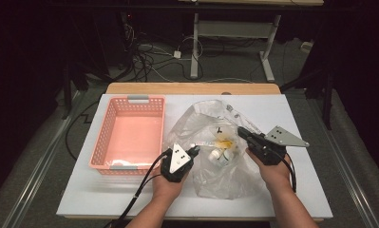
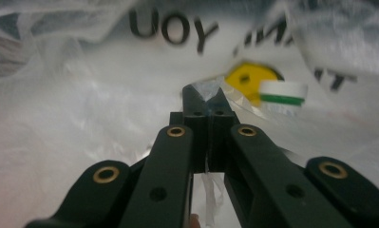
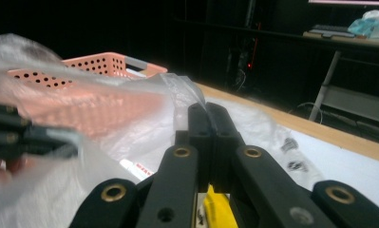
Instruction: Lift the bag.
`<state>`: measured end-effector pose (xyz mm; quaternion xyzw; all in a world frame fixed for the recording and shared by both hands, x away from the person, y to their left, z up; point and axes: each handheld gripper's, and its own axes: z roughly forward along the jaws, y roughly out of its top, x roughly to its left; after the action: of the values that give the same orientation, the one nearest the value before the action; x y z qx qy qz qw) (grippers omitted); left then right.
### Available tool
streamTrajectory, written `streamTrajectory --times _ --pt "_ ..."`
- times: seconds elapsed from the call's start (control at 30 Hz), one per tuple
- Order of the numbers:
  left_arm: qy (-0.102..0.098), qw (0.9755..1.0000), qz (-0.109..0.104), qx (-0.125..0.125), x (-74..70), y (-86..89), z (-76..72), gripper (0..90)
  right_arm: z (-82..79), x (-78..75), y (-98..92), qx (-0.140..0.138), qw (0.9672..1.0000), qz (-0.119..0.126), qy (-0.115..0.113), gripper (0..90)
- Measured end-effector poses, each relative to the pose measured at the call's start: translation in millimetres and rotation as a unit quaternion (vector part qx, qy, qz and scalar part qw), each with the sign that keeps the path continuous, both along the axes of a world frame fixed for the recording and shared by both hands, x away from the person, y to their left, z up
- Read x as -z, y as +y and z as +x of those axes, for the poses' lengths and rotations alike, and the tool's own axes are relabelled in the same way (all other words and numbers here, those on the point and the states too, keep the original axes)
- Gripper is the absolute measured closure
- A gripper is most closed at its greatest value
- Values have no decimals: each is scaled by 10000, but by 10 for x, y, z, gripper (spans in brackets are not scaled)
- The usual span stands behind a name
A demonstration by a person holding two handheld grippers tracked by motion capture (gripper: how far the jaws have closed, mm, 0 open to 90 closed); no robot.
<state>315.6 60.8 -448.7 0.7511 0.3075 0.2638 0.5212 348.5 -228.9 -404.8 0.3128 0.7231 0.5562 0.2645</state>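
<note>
- Plastic bag (image 1: 215, 156): a clear, crinkled bag with dark printed lettering lies on the right half of the white table (image 1: 301, 199), just to the right of the pink basket. Both grippers grip it, one at each side of its opening.
- White table: a white board on a wooden top; a person's two forearms come in from its near edge.
- Pink basket (image 1: 130, 135): a perforated pink plastic basket with grey handles stands on the left half of the table, touching or nearly touching the bag's left edge. In the right gripper view (image 3: 101, 64) it shows behind a fold of the bag.
- Right gripper (image 1: 244, 133): held in the right hand at the bag's right edge, with a grey three-cornered plate on top. In its own view (image 3: 209, 114) the two black jaws are pressed together with a thin fold of bag film pinched between them.
- Left gripper (image 1: 194, 151): held in the left hand at the bag's left edge. In its own view (image 2: 207, 97) the jaws are closed tight on a pinch of clear film, looking into the bag.
- Yellow item (image 2: 248, 78): a round yellow thing lies inside the bag, just past the left gripper's tips.
- White bottle (image 2: 283, 95): a small white container with a green band lies inside the bag, touching the yellow item's right side.
</note>
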Motion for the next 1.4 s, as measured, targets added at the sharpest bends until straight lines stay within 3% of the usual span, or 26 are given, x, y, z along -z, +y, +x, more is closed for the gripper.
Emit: streamTrajectory --times 0.13,0.23,0.47,0.63,0.83,0.97,1.17,1.27,1.4 --pt "-327 9991 -280 -64 -237 4 47 883 -30 -82 14 16 9998 118 -150 900" --pt "-514 9981 -328 -34 -411 -38 85 883 -60 -172 28 84 9992 255 -294 900" --pt "-996 9934 -571 43 -822 -129 221 883 -40 -365 64 203 9967 459 -641 900" --pt "-1331 9890 -624 157 -1170 -256 339 882 40 -630 45 362 9935 567 -923 900" --pt "-1442 9867 -712 229 -1517 -425 561 882 152 -988 -60 632 9881 744 -1189 900" --pt "-1474 9860 -746 221 -1643 -495 690 882 234 -1203 -184 860 9839 853 -1317 900" --pt "-1484 9835 -1007 216 -1719 -480 805 881 223 -1430 -326 996 9786 891 -1566 900" --pt "-1311 9869 -916 208 -1655 -495 864 881 228 -1431 -346 999 9789 854 -1565 900" --pt "-989 9921 -738 222 -1466 -528 931 881 306 -1220 -304 1003 9831 777 -1316 900"
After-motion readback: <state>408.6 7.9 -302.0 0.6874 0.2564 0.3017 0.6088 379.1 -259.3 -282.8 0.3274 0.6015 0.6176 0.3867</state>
